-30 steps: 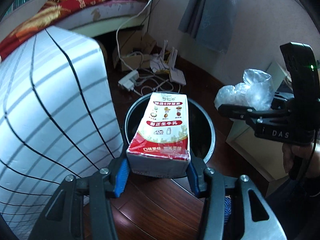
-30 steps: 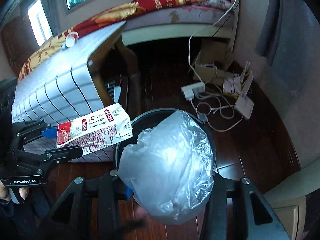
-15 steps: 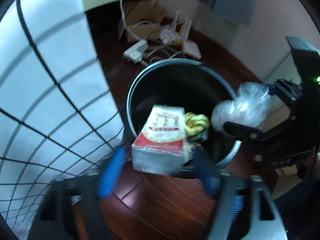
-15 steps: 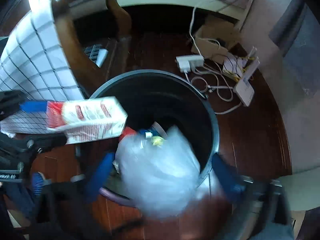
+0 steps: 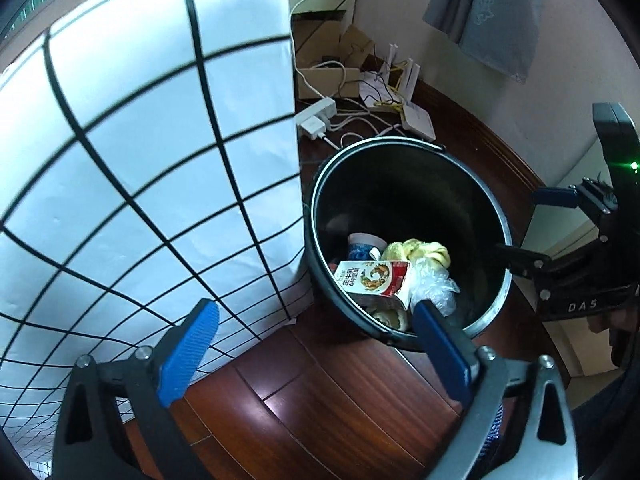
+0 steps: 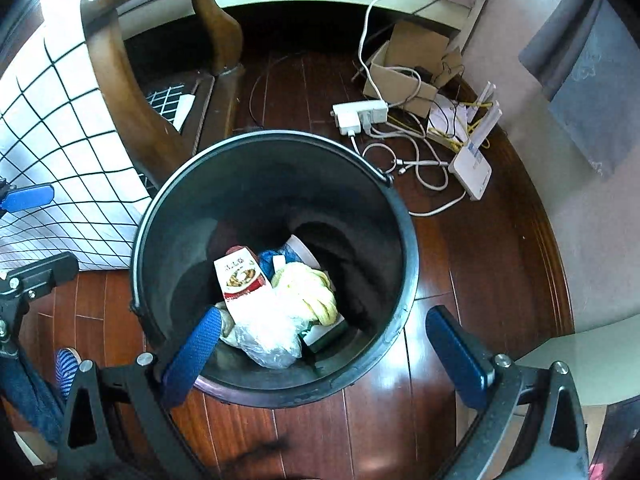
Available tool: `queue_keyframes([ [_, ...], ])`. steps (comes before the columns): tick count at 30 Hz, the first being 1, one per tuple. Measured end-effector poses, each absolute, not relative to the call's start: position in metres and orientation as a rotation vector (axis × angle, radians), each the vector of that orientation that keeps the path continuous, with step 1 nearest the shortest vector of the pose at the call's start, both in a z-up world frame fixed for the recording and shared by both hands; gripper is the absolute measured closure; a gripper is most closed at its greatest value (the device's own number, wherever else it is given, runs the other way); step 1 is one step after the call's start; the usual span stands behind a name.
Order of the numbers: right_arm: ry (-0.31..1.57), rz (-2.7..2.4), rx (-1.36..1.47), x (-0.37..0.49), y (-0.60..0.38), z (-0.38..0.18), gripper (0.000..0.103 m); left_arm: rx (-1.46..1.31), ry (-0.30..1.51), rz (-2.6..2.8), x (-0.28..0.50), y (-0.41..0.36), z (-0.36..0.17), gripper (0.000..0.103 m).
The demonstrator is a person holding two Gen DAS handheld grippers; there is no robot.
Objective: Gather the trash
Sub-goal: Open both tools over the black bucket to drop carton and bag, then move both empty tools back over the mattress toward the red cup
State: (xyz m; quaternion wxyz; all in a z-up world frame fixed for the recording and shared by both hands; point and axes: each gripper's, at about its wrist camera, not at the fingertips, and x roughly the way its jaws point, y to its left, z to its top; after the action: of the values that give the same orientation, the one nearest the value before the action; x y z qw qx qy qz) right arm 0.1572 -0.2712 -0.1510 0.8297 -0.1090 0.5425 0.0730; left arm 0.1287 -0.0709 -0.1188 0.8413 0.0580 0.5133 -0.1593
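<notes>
A black round bin [image 5: 320,204] [image 6: 408,240] stands on the dark wood floor. Inside it lie a red and white milk carton [image 5: 374,282] [image 6: 240,276], a crumpled clear plastic bag [image 5: 434,284] [image 6: 266,330], a yellow cloth [image 5: 424,250] [image 6: 310,290] and a paper cup [image 5: 362,242]. My left gripper [image 5: 316,346] is open and empty, above the bin's near rim. My right gripper [image 6: 324,350] is open and empty, over the bin's near rim; it also shows at the right in the left wrist view [image 5: 532,226].
A white tablecloth with a black grid [image 5: 140,176] [image 6: 52,128] hangs left of the bin, over a wooden table leg [image 6: 132,112]. A power strip [image 6: 360,114], cables, a white router [image 6: 474,168] and a cardboard box [image 6: 404,68] lie on the floor beyond.
Both grippers opened over the bin. The milk carton dropped from the left gripper and the plastic bag from the right; both now lie inside the bin.
</notes>
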Motion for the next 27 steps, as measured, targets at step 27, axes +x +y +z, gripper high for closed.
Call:
queue_keyframes([
  [27, 0.973, 0.214, -0.253, 0.138, -0.232, -0.078, 0.000, 0.088, 0.942, -0.250, 0.107, -0.030, -0.058, 0.004],
])
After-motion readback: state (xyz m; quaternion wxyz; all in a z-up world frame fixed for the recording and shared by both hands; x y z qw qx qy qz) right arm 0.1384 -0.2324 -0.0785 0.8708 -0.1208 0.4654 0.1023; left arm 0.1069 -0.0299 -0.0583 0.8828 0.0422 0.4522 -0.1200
